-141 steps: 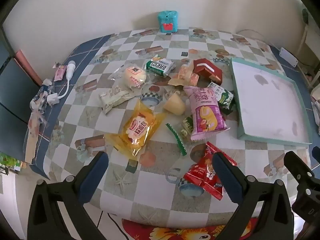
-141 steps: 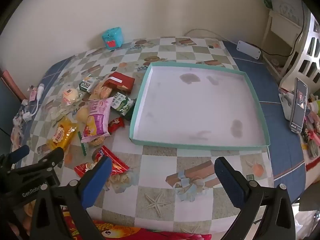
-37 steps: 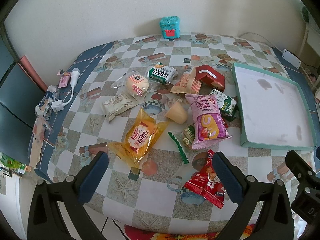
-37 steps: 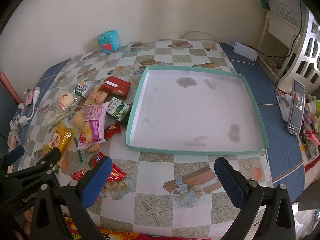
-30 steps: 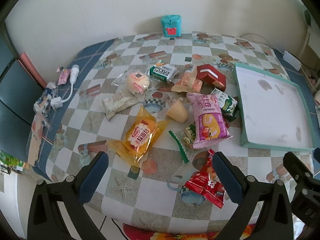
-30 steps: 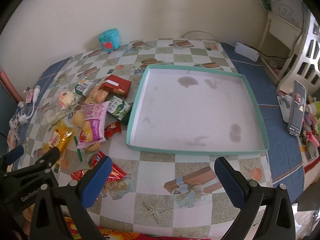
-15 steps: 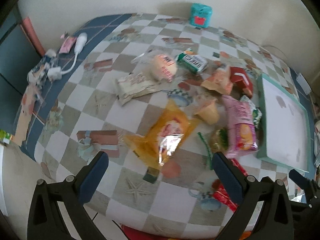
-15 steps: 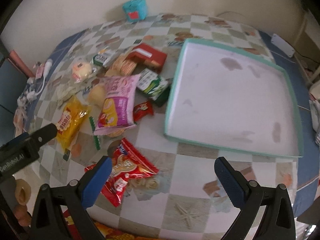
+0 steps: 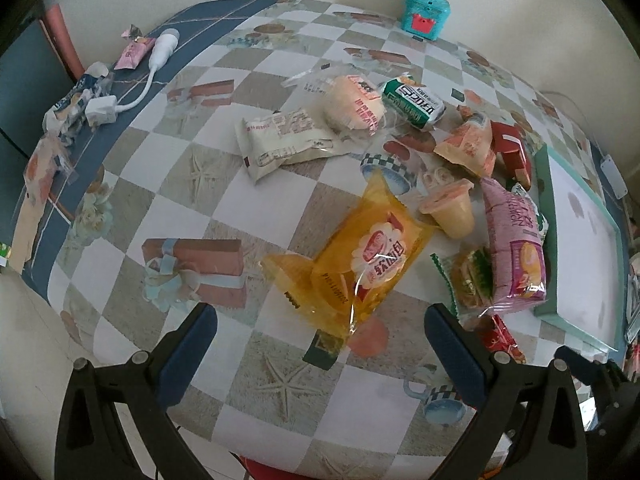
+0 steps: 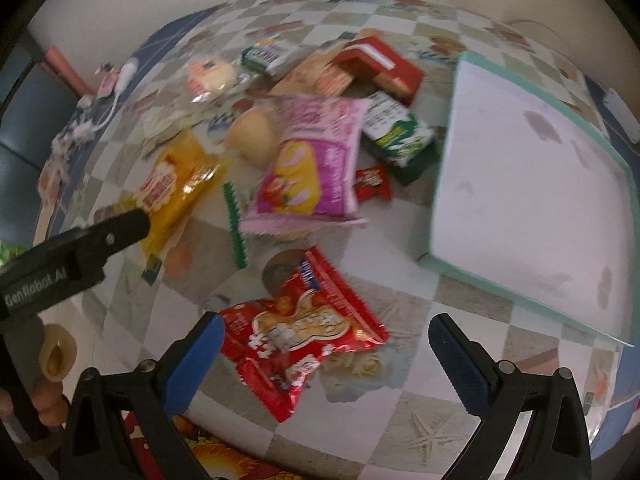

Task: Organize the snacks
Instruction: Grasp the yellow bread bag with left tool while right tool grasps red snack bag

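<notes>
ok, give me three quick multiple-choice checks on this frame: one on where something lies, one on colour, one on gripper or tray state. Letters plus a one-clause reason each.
1. Which packet lies nearest the right gripper?
A. the red packet
B. the green carton
C. the round bun

2. What colour is the rim of the tray?
A. orange
B. teal
C. black

3. What is in the tray?
A. two packets
B. one carton
C. nothing

Answers:
1. A: the red packet sits just ahead of the open blue fingers in the right wrist view, touching neither, while the green carton and round bun lie farther back.
2. B: the raised edge around the white floor is teal.
3. C: only stains show on its white floor; all snacks, including the yellow packet ahead of the open left gripper, lie on the table.
</notes>
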### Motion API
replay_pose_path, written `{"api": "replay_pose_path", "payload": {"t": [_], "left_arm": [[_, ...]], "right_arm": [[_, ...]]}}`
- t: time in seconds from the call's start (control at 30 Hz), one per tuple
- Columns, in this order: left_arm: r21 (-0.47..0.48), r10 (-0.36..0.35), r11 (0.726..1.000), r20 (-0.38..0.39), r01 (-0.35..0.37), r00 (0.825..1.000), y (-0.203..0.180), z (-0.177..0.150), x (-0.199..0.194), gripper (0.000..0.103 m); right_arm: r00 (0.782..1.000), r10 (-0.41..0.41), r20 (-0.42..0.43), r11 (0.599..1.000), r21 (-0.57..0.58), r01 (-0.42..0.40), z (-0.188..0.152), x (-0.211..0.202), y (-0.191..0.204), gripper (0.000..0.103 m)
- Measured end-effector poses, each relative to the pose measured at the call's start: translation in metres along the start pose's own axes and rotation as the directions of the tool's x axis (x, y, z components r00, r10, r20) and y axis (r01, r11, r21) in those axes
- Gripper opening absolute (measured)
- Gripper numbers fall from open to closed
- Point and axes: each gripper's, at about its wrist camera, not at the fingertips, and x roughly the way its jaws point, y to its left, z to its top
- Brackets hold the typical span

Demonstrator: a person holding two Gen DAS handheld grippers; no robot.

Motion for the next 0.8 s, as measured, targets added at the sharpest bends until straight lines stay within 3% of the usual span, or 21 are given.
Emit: {"api": "replay_pose_path", "payload": {"t": [0.27,0.43,0.8], "left_arm": [[-0.004,-0.002,1.0,-0.008,0.002,1.0,0.004,0.004,0.008,0.103],[0.024,0.002,1.0,-0.013,-0.002,1.0,0.002,0.01,0.014,0.103],[0.178,0.046,0.983,-0.035,-0.039,0.998,-0.027,0.025,0.032,0.102]], "right_arm": [[0.998,-0.039,-0.038,0.999,0.001,0.039,0.005,0.024,0.01,0.102],[0.998,-0.024,-0.052,0.999,0.046,0.026,0.004,0.029,0.005,0.087],[0.999,0.028,-0.031,0.985,0.172,-0.022,-0.005,0.026,-0.023,0.08]]}}
